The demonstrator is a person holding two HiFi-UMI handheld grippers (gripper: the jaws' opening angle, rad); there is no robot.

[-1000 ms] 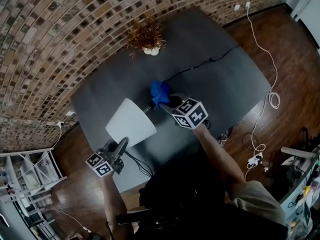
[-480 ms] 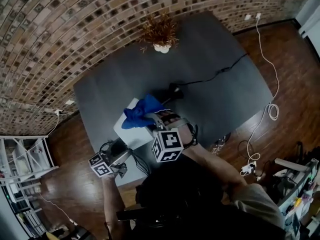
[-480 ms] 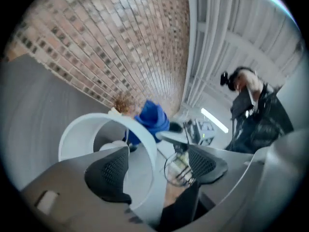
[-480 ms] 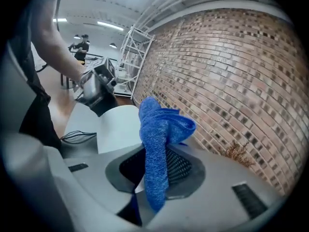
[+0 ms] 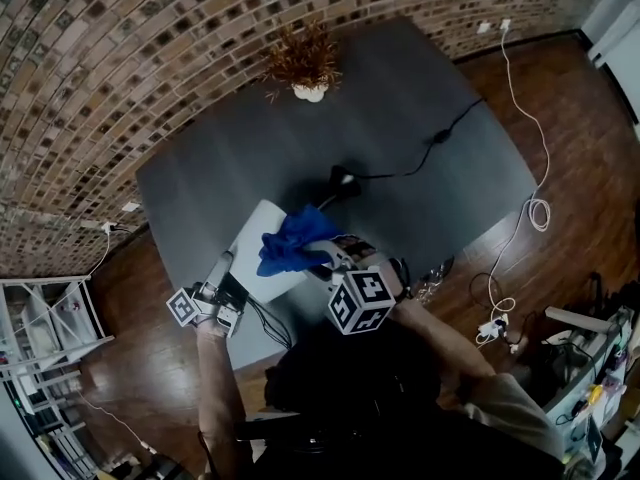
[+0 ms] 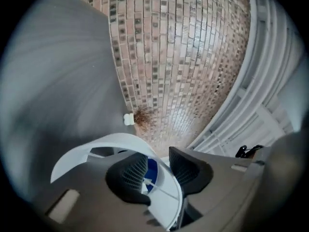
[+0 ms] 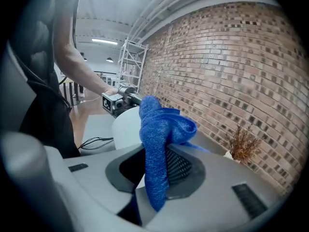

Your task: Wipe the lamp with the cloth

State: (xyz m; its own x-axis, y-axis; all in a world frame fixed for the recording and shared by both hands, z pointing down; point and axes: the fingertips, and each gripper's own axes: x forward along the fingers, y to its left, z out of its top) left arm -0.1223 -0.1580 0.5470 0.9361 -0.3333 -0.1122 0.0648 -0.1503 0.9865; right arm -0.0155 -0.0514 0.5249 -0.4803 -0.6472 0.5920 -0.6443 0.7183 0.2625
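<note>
Well into the wipe, by the look of things, but not through it. Keeps the lamp (image 5: 255, 260) tipped far over on the grey counter (image 5: 430, 198), shade end toward the person, base end toward the potted plant (image 5: 305, 63); hard to tell whether resting there or propped.

Pinches the blue cloth (image 5: 290, 246) firmly in the right hand-held gripper (image 5: 330, 258), with the folds bunched on the upper flank of the lamp's white shade. Straddles the lamp's open rim with the left hand-held gripper (image 6: 157, 170), one jaw inside, one outside. Jaws just been closing there, yet with a sliver of gap seemingly left on the inner side, so no firm clamp yet. Leaves, probably, the rest of the shade, plus the stem and base at the lamp's far end.

Against a second ago: finds the cloth on the shade, where it then hung beyond it, by the lamp's stem. Finds the right hand-held gripper drawn back along the lamp toward the person. Finds the left one shifted round the lamp's rim and rolled over.
</note>
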